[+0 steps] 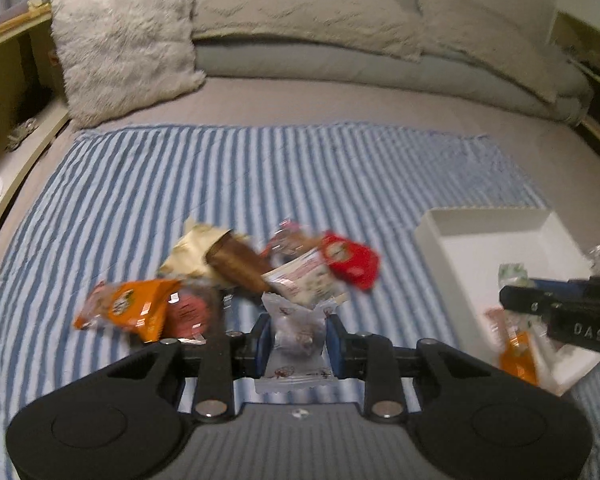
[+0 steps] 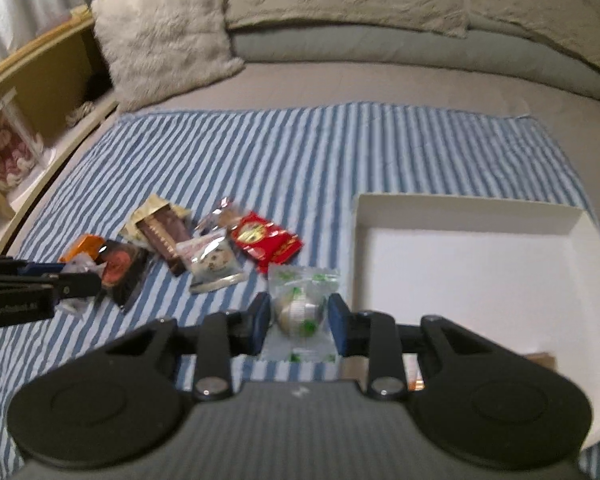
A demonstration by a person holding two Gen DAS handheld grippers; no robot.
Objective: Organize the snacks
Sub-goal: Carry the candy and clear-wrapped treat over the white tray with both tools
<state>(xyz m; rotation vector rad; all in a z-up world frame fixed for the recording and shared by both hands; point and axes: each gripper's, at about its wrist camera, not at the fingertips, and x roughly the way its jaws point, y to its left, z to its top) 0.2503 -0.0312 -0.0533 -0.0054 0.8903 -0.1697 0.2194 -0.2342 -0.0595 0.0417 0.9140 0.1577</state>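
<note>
My left gripper (image 1: 296, 336) jaws squeeze a clear snack packet (image 1: 296, 332) above the striped blanket (image 1: 260, 172). My right gripper (image 2: 298, 320) jaws pinch a green-dotted packet (image 2: 300, 308) beside the white box (image 2: 480, 256). Other snacks (image 2: 204, 244) lie nearby.

— Any lettering you can make out?
— Only "DAS", in pale capitals on the black body of the right hand-held gripper (image 1: 556, 304), seen from the left wrist view.
— And the snack wrappers (image 2: 216, 264)?
— Printed, but too blurred to read. The white print on the left hand-held gripper (image 2: 66, 286) is illegible too.
</note>
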